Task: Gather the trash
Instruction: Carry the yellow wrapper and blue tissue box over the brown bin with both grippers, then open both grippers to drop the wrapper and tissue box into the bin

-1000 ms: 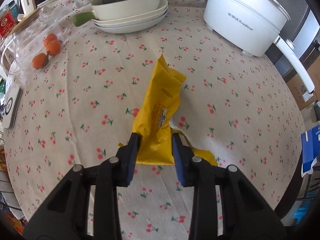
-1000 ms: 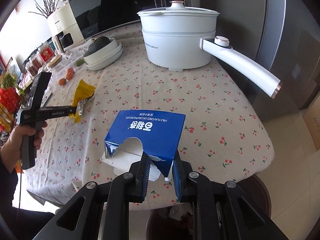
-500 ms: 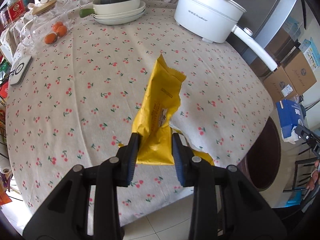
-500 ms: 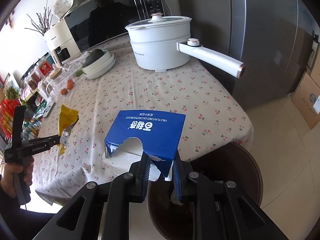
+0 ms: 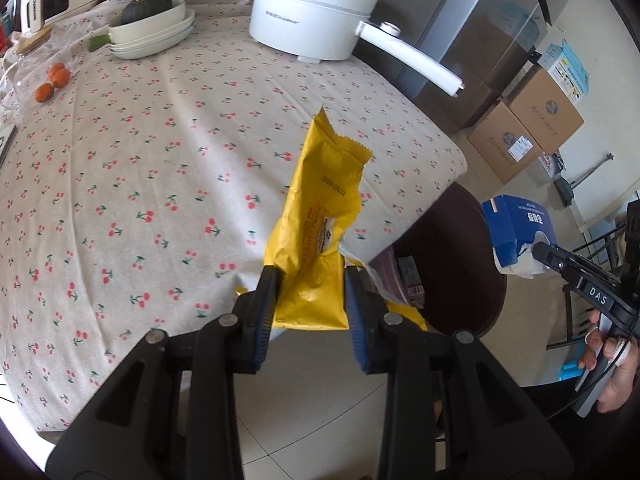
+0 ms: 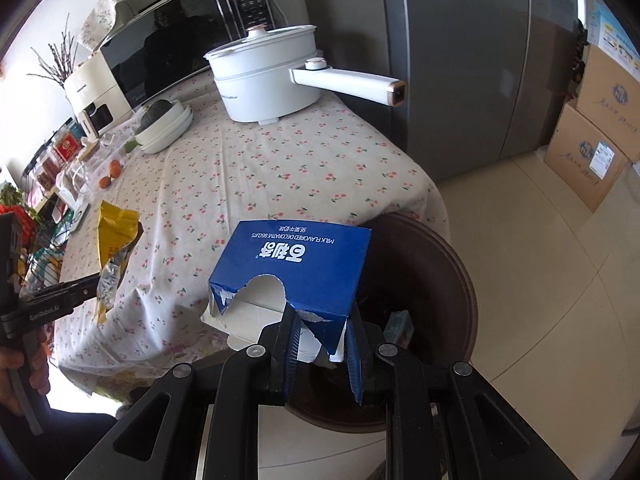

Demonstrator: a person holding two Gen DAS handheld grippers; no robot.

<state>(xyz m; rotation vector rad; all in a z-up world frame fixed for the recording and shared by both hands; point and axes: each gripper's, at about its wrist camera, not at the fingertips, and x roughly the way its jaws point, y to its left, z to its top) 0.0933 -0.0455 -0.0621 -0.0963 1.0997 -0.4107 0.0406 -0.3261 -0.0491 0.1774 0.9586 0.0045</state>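
Left gripper (image 5: 308, 300) clenched on yellow snack wrapper (image 5: 320, 232), which rises from between its fingers over the table edge | right gripper (image 6: 320, 344) clenched on torn blue biscuit box (image 6: 296, 268), brown bin (image 6: 432, 280) beyond its fingertips

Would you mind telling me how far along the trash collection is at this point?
Done: both pieces are lifted off the table. In hand: the left hand-held gripper grips a yellow snack wrapper; the right hand-held gripper grips a torn blue biscuit box above the brown bin. Left: dropping both in.
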